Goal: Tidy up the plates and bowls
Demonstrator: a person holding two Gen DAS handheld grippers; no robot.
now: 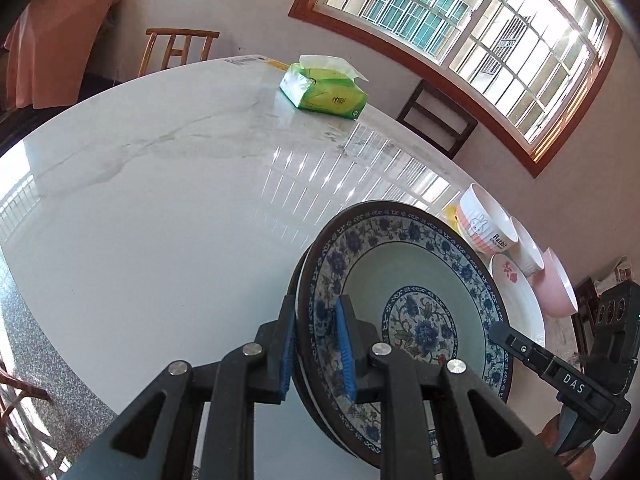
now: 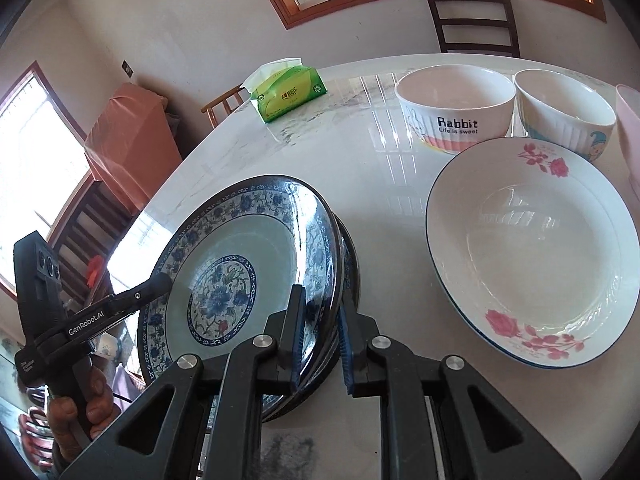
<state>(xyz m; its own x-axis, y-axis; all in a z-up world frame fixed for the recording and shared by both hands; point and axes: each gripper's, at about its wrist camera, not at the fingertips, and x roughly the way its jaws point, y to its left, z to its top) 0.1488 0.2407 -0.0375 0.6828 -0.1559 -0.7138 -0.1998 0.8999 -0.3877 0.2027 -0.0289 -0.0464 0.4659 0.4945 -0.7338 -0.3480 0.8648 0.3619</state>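
Both tongs pinch opposite rims of the round blue-and-white floral porcelain plate (image 1: 404, 312): left tongs (image 1: 320, 348) at lower centre, right tongs (image 2: 320, 344) likewise. The plate is tilted above the white marble desk (image 1: 160, 208), left of the white rose-patterned plate (image 2: 532, 252).

White marble-patterned table (image 1: 160, 208), ahead of and beneath the claw. Green tissue pack (image 1: 323, 94), white sheet protruding, far ahead on the table near its far edge. Light wooden chair (image 1: 180, 48) beyond the table, ahead-left. Dark chair (image 1: 438, 118) ahead-right, below the wood-framed barred window (image 1: 472, 36).
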